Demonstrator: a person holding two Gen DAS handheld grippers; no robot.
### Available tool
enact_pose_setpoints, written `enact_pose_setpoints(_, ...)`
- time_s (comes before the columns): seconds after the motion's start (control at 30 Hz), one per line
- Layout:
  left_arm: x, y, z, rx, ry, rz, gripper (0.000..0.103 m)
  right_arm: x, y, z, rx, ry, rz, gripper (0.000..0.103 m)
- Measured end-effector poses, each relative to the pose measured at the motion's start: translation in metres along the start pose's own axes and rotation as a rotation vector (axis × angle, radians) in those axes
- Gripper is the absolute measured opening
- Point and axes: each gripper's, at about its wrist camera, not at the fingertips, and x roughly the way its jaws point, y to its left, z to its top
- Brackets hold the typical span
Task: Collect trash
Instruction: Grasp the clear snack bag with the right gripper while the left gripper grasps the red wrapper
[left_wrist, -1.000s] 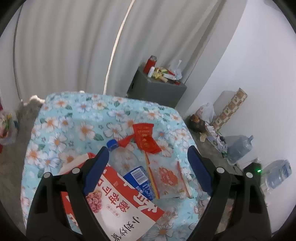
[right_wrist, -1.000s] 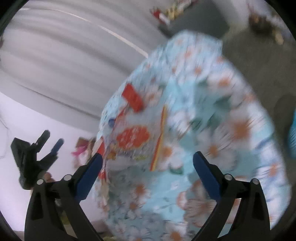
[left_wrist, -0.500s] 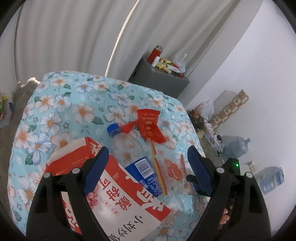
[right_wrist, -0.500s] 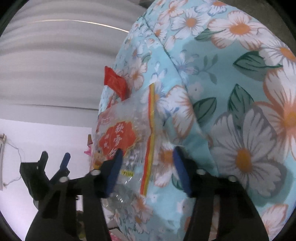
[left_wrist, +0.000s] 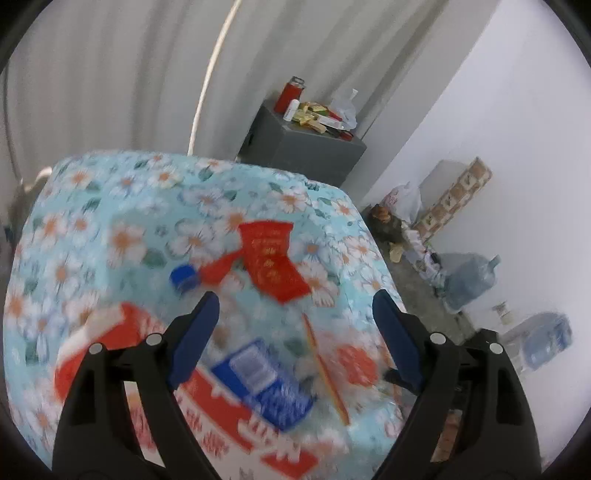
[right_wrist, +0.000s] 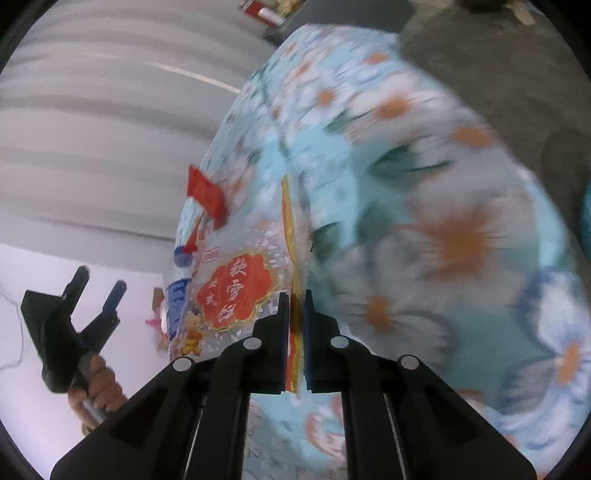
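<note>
A clear snack bag (right_wrist: 236, 291) with a red emblem lies on the floral tablecloth (right_wrist: 424, 177). My right gripper (right_wrist: 295, 295) is shut on the bag's yellow-orange edge strip. Beside the bag lie a plastic bottle (left_wrist: 266, 380) with a blue cap and blue label, a red-and-white carton (left_wrist: 122, 332) and a red envelope (left_wrist: 273, 262). My left gripper (left_wrist: 295, 299) hangs open over the bottle and the bag (left_wrist: 354, 365), holding nothing. The right wrist view also shows the left gripper (right_wrist: 96, 284), held by a hand (right_wrist: 96, 387). Both views are motion-blurred.
A grey cabinet (left_wrist: 303, 147) behind the table carries a red flask and small clutter. Large water jugs (left_wrist: 469, 277) and bags stand on the floor by the white wall at the right. A pale curtain hangs behind.
My right gripper closed from wide open onto the snack bag's edge strip. My left gripper sank toward the bottle and carton, which now sit lower and larger in its view.
</note>
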Motion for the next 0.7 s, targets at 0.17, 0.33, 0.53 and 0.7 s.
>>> enact_pose_setpoints(0.17, 0.049, -0.004, 0.027, 0.048, 0.038, 0.064, 0.073, -0.028, -0.029, -0.001, 0.059, -0.032, -0.011, 0.007)
enact_pose_setpoints(0.33, 0.114, 0.021, 0.059, -0.016, 0.159, 0.113, 0.07, -0.027, -0.041, -0.002, 0.085, -0.026, -0.006, 0.007)
enact_pose_setpoints(0.53, 0.167, 0.052, 0.073, -0.13, 0.298, 0.15, 0.064, -0.019, -0.035, 0.004, 0.076, -0.03, -0.02, 0.007)
enact_pose_setpoints(0.7, 0.185, 0.047, 0.068, -0.071, 0.335, 0.183, 0.052, -0.019, -0.036, 0.005, 0.079, -0.031, -0.023, 0.007)
